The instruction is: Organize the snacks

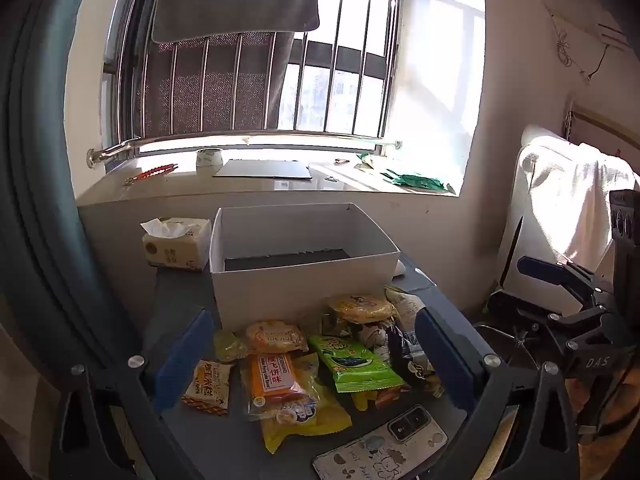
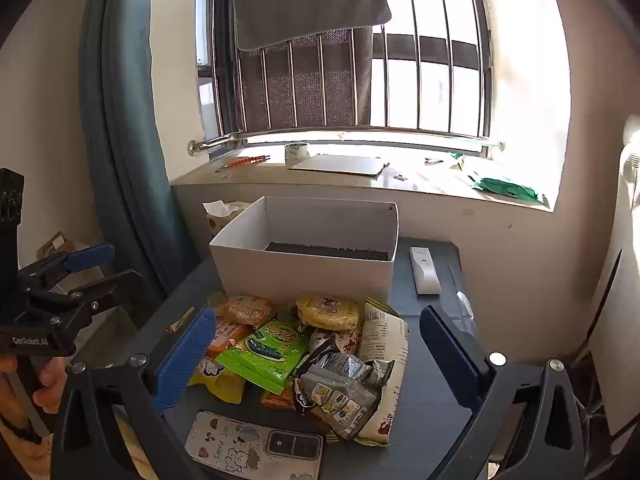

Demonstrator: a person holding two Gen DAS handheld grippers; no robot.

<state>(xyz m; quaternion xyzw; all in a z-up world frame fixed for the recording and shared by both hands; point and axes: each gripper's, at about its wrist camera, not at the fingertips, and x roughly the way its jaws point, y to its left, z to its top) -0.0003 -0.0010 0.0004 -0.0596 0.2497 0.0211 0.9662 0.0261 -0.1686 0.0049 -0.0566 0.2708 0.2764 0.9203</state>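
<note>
Right wrist alone shows the white remote (image 2: 424,270); both hand-held grippers gape wide, empty.

- You have strong daylight pouring in through the barred window (image 1: 280,80), and its panes are blown out to plain white on the right.
- Glare washes over the windowsill (image 1: 280,184) and the white cloth (image 1: 576,200) at your right.
- The table (image 1: 192,296) sits in softer shade, yet the snack packets (image 1: 320,360) read sharp and colourful.
- Fisheye bending curves the curtain (image 2: 120,160); the corners fall black.
</note>
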